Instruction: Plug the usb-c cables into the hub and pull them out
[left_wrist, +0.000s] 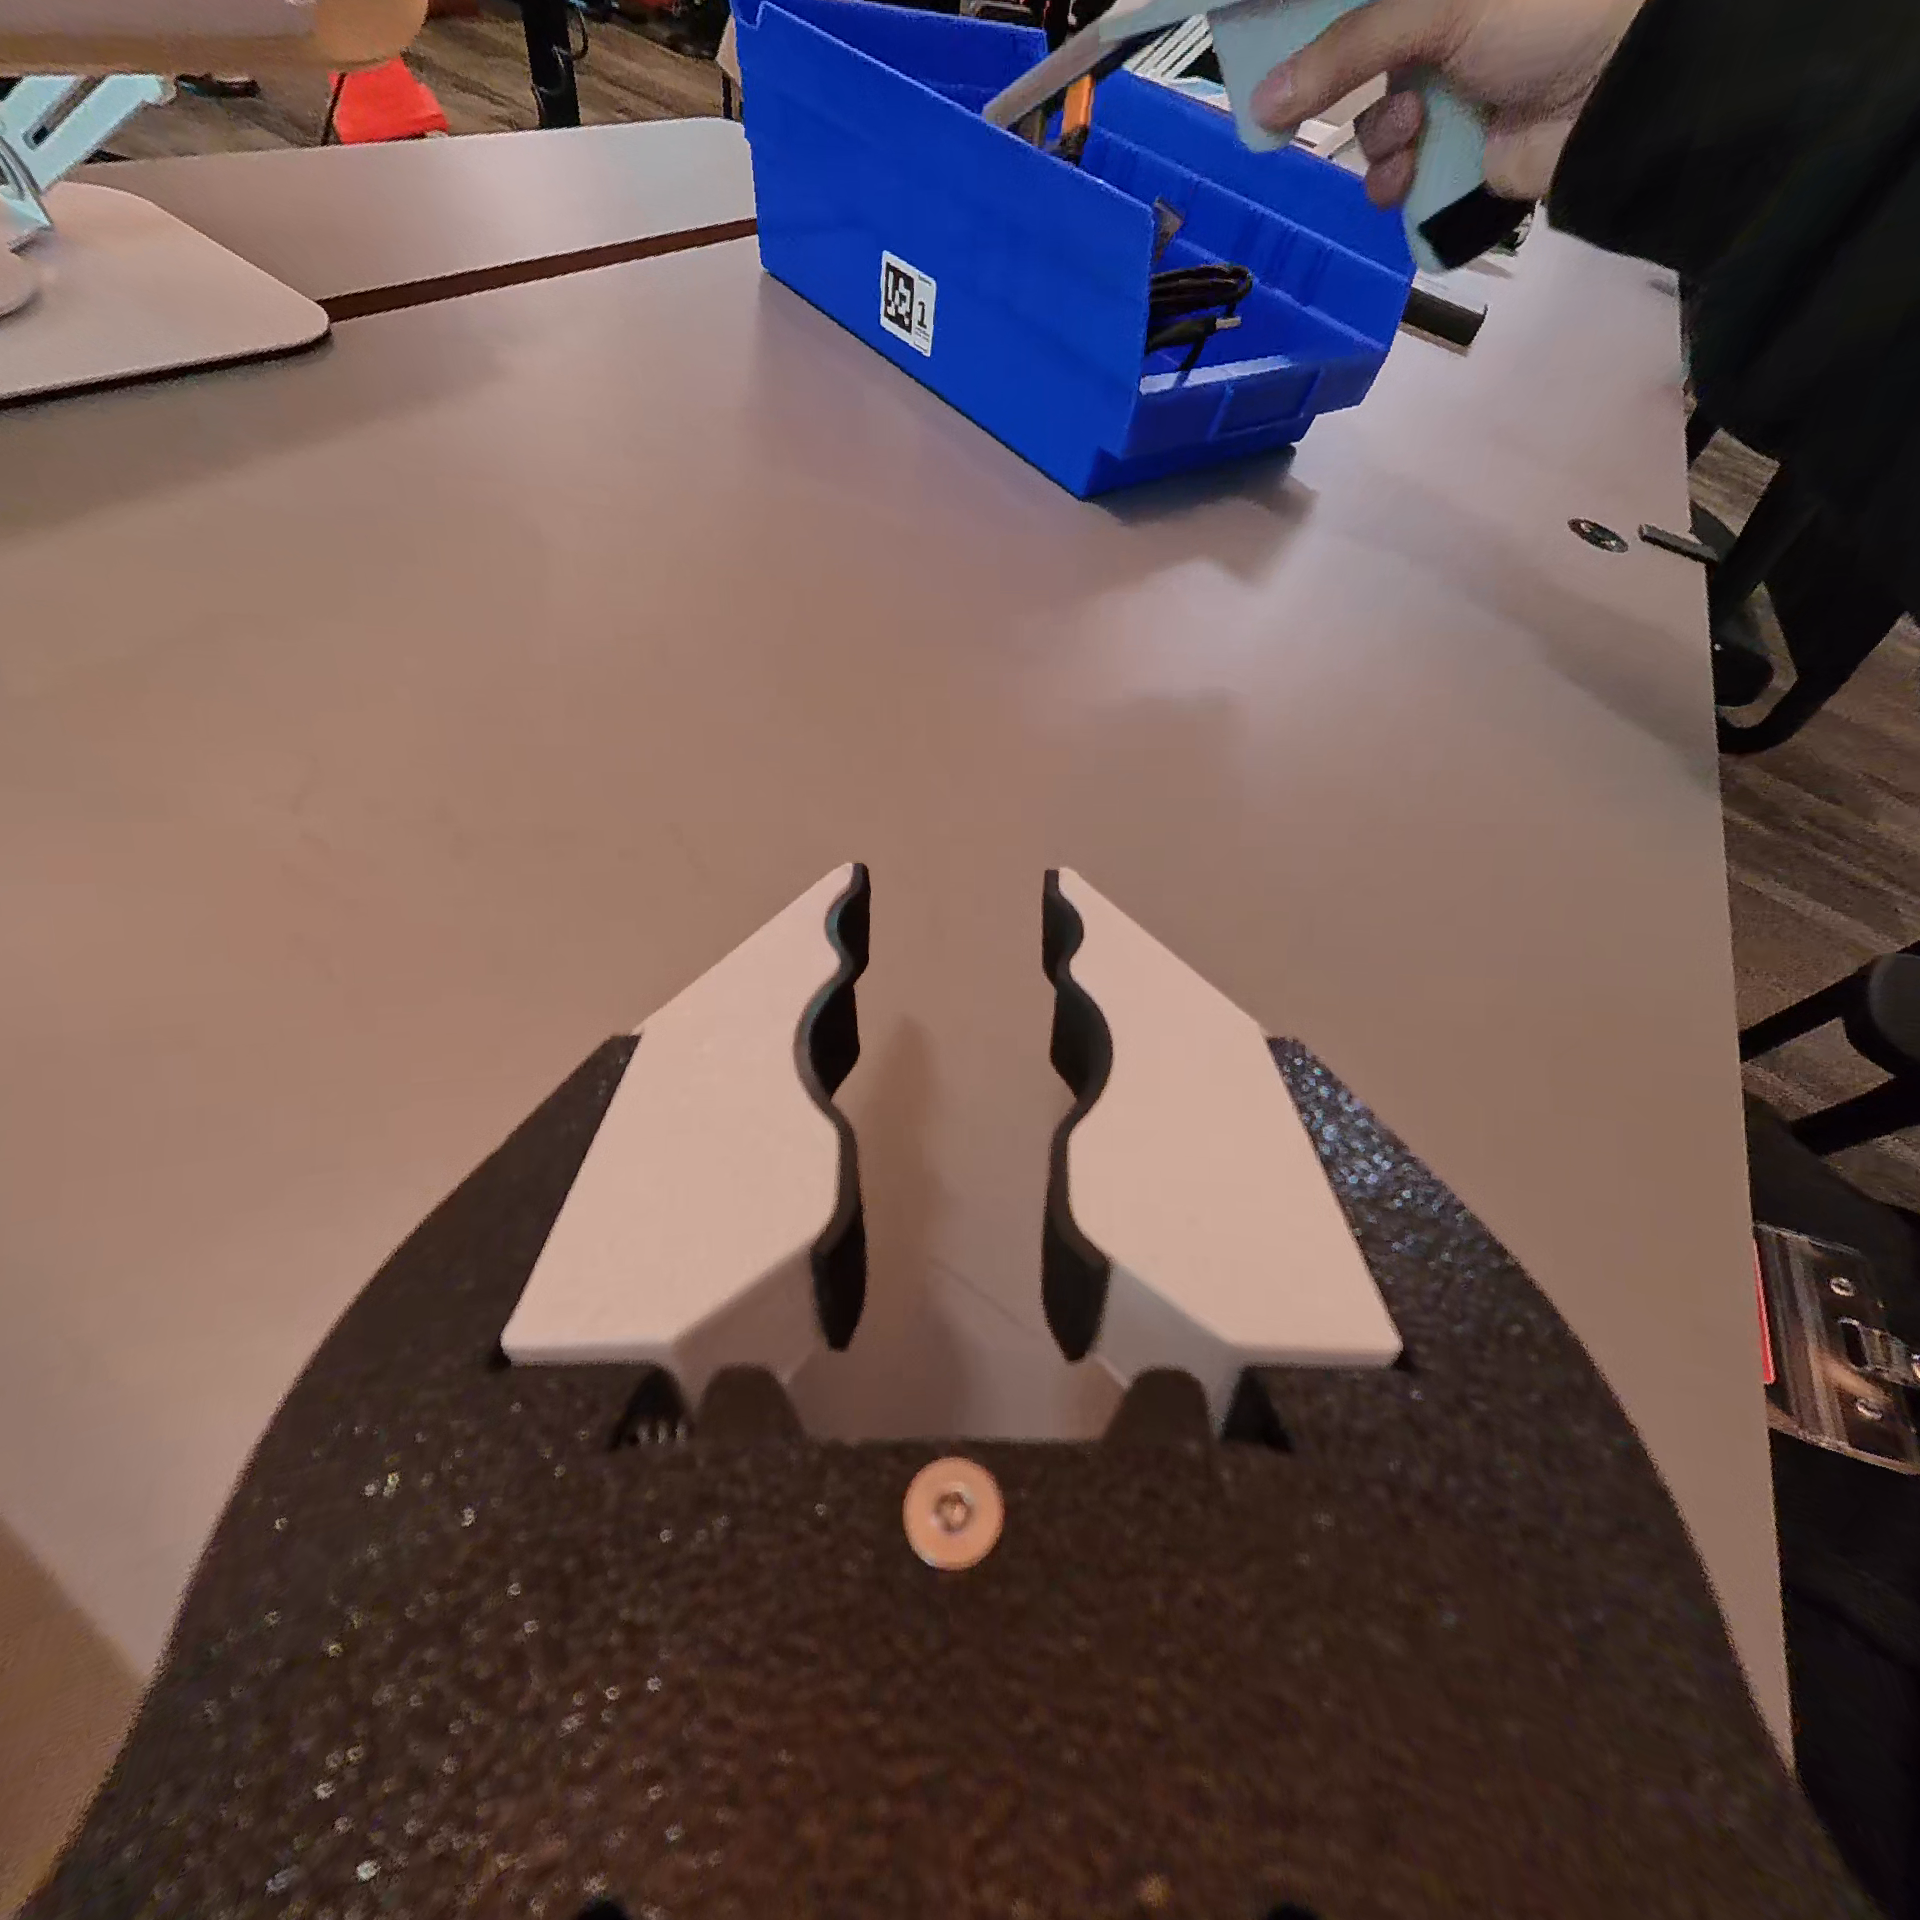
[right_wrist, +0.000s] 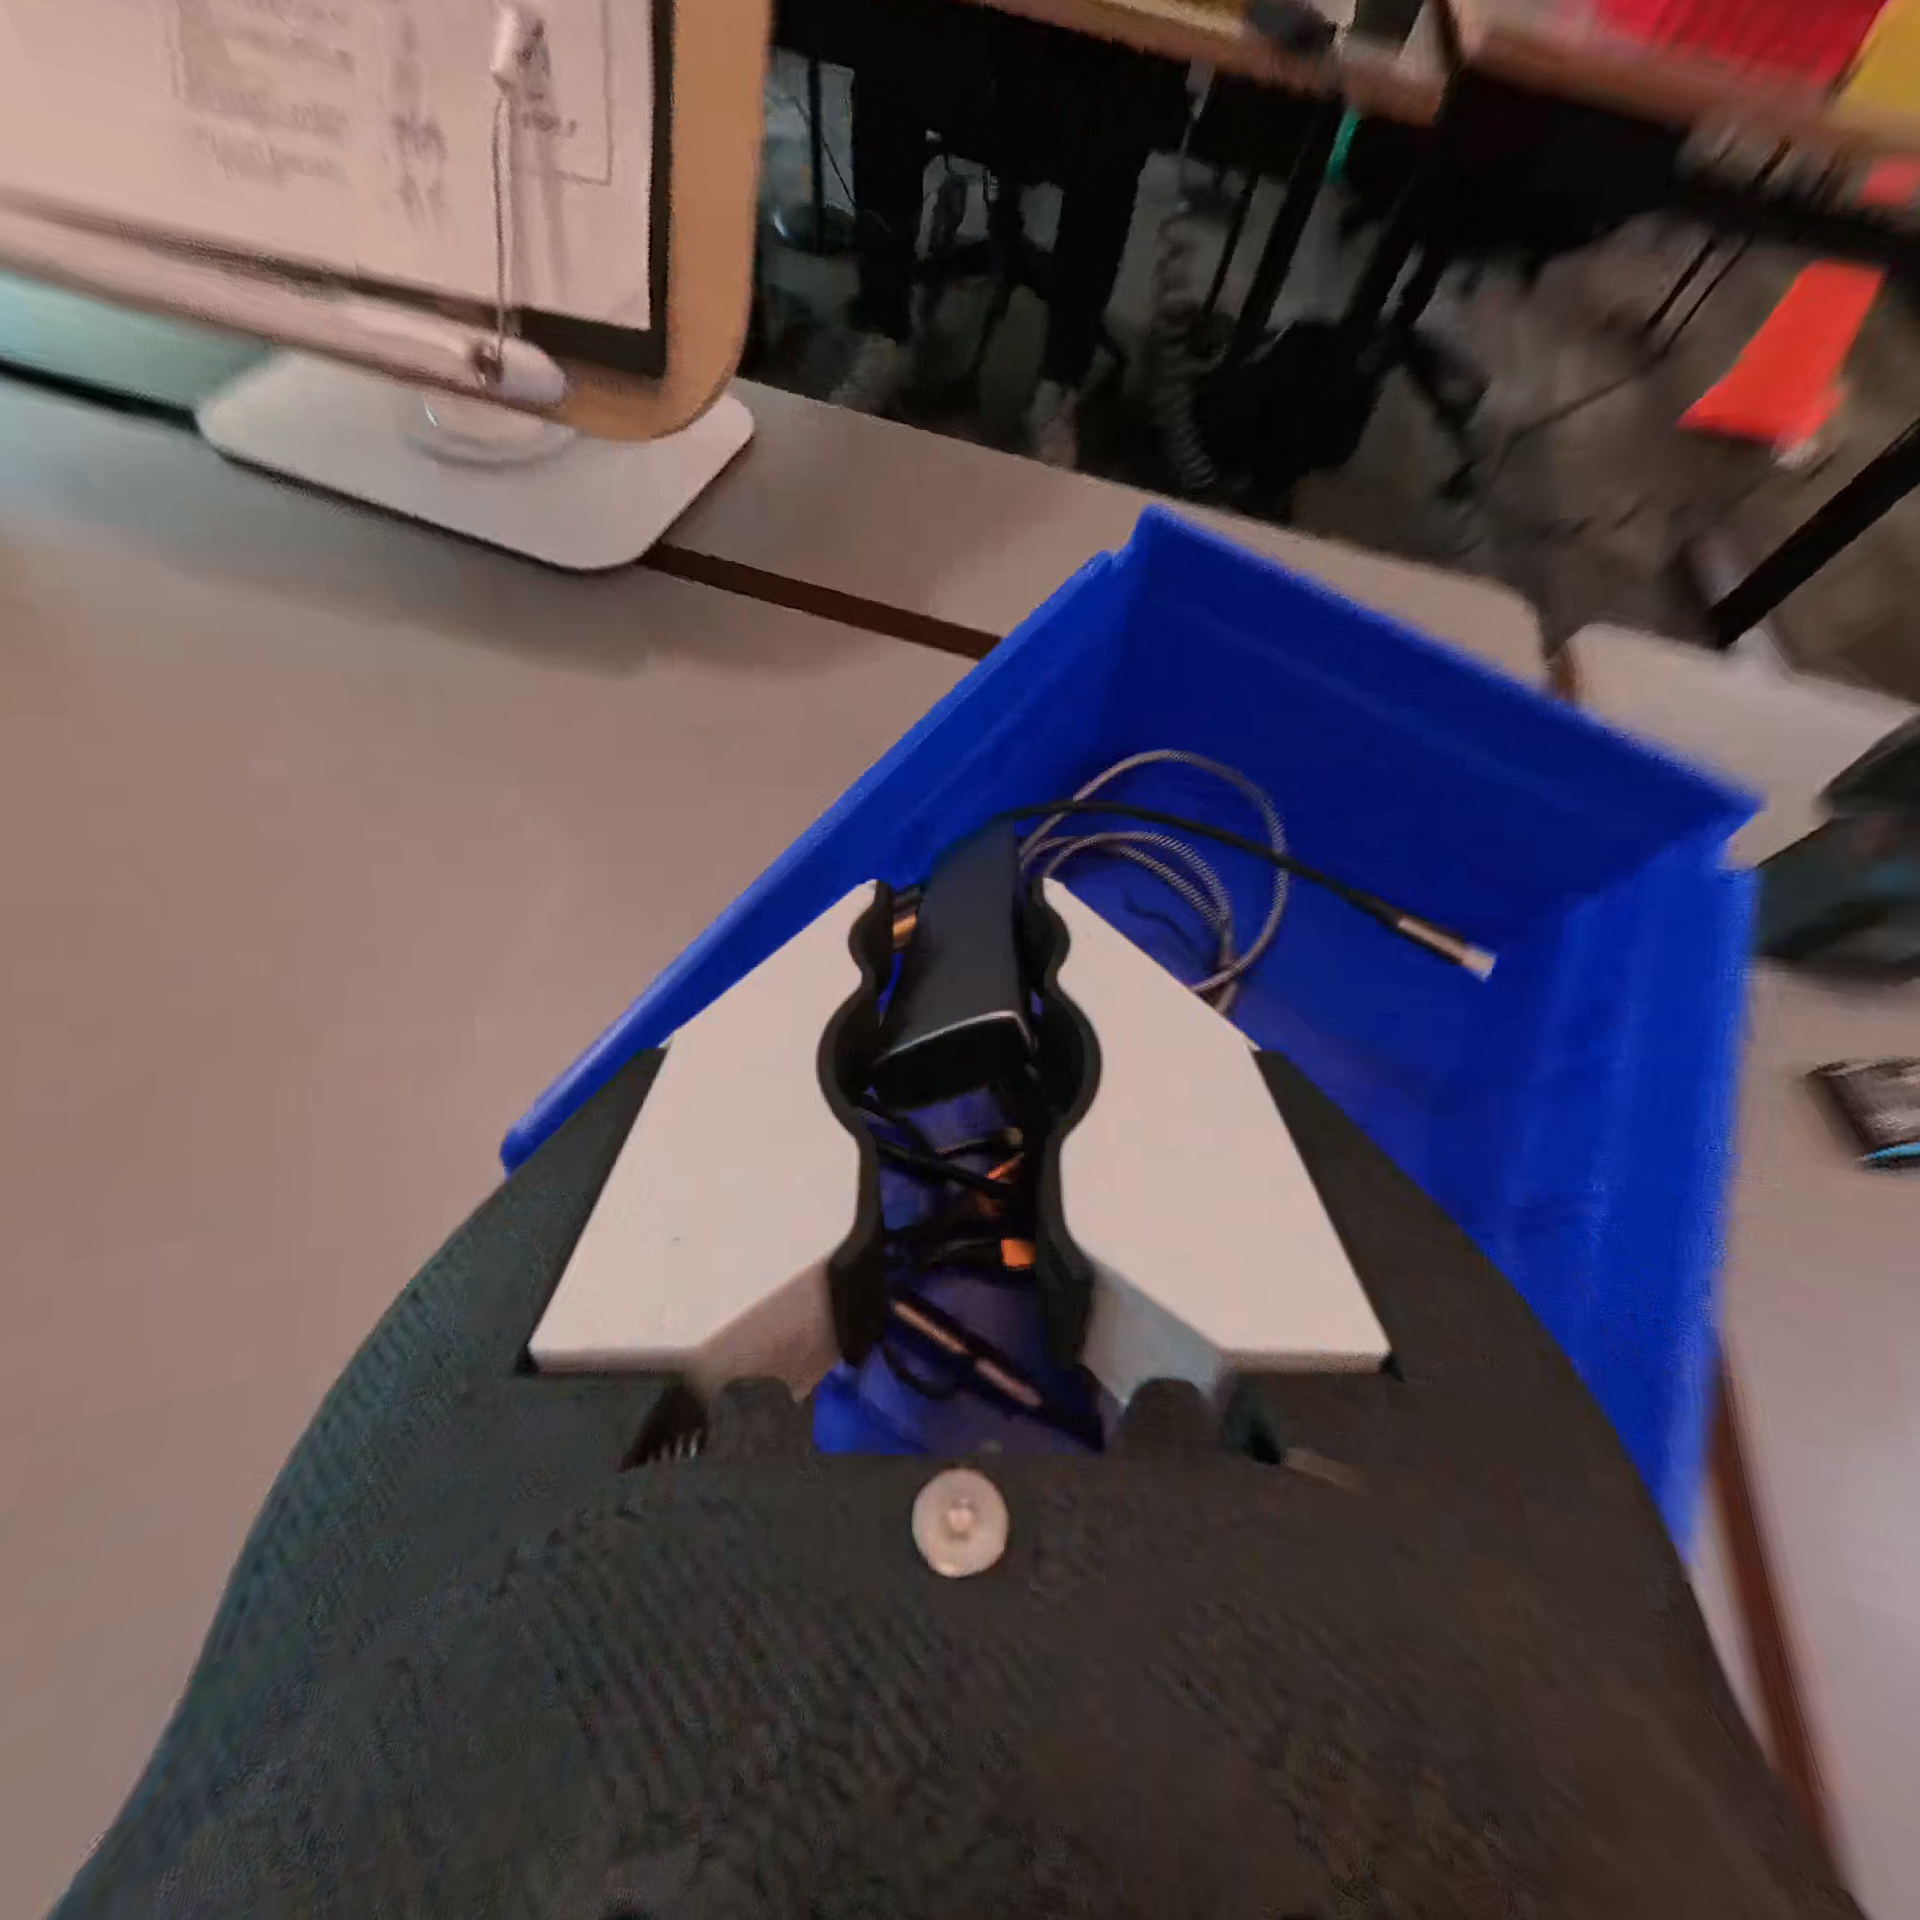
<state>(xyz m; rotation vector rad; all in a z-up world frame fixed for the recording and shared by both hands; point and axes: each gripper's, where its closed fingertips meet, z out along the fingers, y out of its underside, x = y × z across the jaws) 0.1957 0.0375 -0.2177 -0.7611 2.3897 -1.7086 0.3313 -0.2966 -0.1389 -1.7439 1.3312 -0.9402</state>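
My right gripper (right_wrist: 961, 894) is shut on a dark grey hub (right_wrist: 961, 966) and holds it over the blue bin (right_wrist: 1455, 748). The hub's thin black lead with a silver plug (right_wrist: 1470, 961) hangs out to the right inside the bin. A coiled braided cable (right_wrist: 1236, 862) and black cables with orange-tipped plugs (right_wrist: 1013, 1252) lie in the bin below. My left gripper (left_wrist: 954, 878) is open and empty, low over the bare table, well short of the bin (left_wrist: 935, 208). In the left wrist view the right gripper reaches into the bin from above, held by a hand (left_wrist: 1455, 94).
The bin stands on a grey table (left_wrist: 520, 675), with a black coiled cable (left_wrist: 1195, 296) in its front compartment. A monitor on a white base (right_wrist: 499, 457) stands at the far left. The table's right edge (left_wrist: 1714, 831) drops to chairs and floor.
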